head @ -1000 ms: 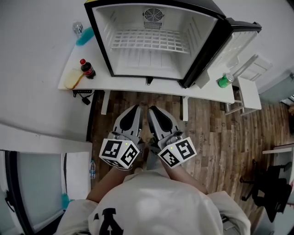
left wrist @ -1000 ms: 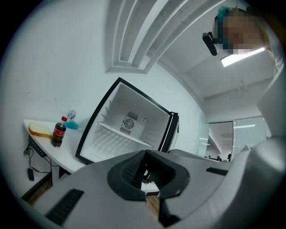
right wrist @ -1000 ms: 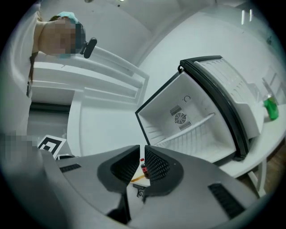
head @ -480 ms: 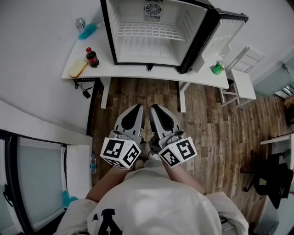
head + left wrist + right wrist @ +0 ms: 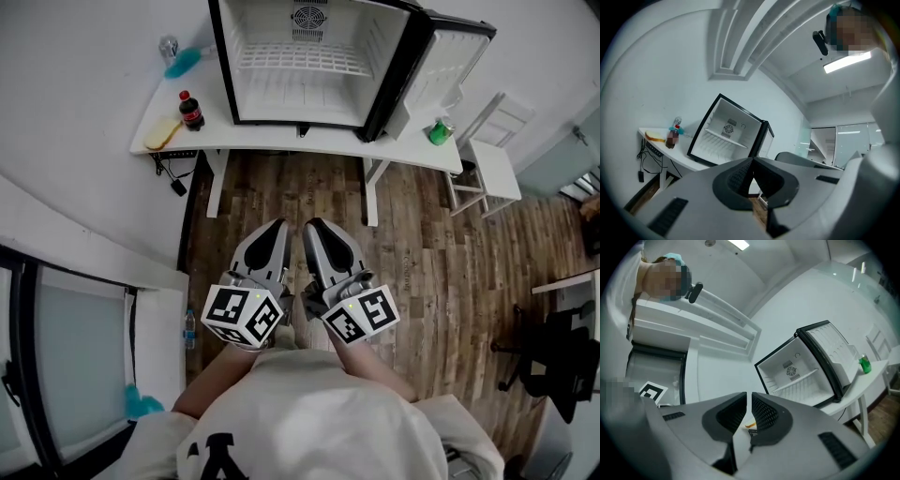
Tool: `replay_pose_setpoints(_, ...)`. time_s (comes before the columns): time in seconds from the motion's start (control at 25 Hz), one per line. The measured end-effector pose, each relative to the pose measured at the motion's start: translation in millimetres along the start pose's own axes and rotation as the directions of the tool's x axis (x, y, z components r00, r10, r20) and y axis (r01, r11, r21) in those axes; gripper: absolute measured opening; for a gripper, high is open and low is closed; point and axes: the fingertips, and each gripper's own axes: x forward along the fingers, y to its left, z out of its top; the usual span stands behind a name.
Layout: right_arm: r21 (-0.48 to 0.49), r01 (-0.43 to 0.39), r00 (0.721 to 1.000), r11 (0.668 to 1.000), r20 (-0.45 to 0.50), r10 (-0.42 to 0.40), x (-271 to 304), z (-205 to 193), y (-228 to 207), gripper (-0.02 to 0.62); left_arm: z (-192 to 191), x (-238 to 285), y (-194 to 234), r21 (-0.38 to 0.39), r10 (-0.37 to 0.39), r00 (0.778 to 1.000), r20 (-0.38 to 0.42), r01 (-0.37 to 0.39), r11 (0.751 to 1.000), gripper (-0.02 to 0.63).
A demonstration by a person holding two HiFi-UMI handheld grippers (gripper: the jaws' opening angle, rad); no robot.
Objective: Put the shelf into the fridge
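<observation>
Shelf (image 5: 298, 58): a white wire rack lying level inside the fridge (image 5: 300, 101), across its upper half, just below the round fan grille on the fridge's back wall.
Fridge: a small black-framed box with a white inside, standing on the white counter (image 5: 281, 139).
Fridge door (image 5: 441, 61): swung wide open on the fridge's right side.
Left tool (image 5: 273, 227): jaws pressed fully together with nothing between them; held low and close to the person's body, well short of the fridge, over the wooden floor (image 5: 422, 262).
Right tool (image 5: 315, 227): jaws all but together, only a thin slit between the pads, nothing held; just beside the left tool and equally far from the fridge.
Aim of the tools: both point towards the fridge, and its open front shows beyond the jaws in the left gripper view (image 5: 752, 161) and the right gripper view (image 5: 749, 401).
Cola bottle (image 5: 191, 111): upright on the counter, left of the fridge.
Bread (image 5: 161, 134): flat on the counter, beyond the cola bottle from the fridge.
Green bottle (image 5: 437, 131): on the counter right of the fridge, below the open door.
</observation>
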Motion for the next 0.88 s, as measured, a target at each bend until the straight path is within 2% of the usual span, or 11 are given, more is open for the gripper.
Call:
replay_pose_setpoints(0.24, 0.0, -0.025, 0.999, 1.0, -0.02, 0.025, -50.5, 7.0, 16.7, 0.052, -13.5, -31.7, -37.3, 0.0, 0.024, 1.0, 0.015, -0.024, 1.0, 0.005)
replay_pose_setpoints(0.64, -0.023, -0.055, 0.998, 0.998, -0.031, 0.055, -182.8, 33.5, 42.4, 0.052, -68.1, -110.2, -141.9, 0.003, 0.062, 0.998, 0.028, -0.062, 0.998, 0.005)
replay_pose_setpoints(0.88, -0.021, -0.081, 0.996, 0.997, -0.038, 0.08, -224.7, 44.3, 59.3, 0.052, -79.2, -138.5, -182.6, 0.013, 0.063, 0.997, 0.036, -0.063, 0.998, 0.005)
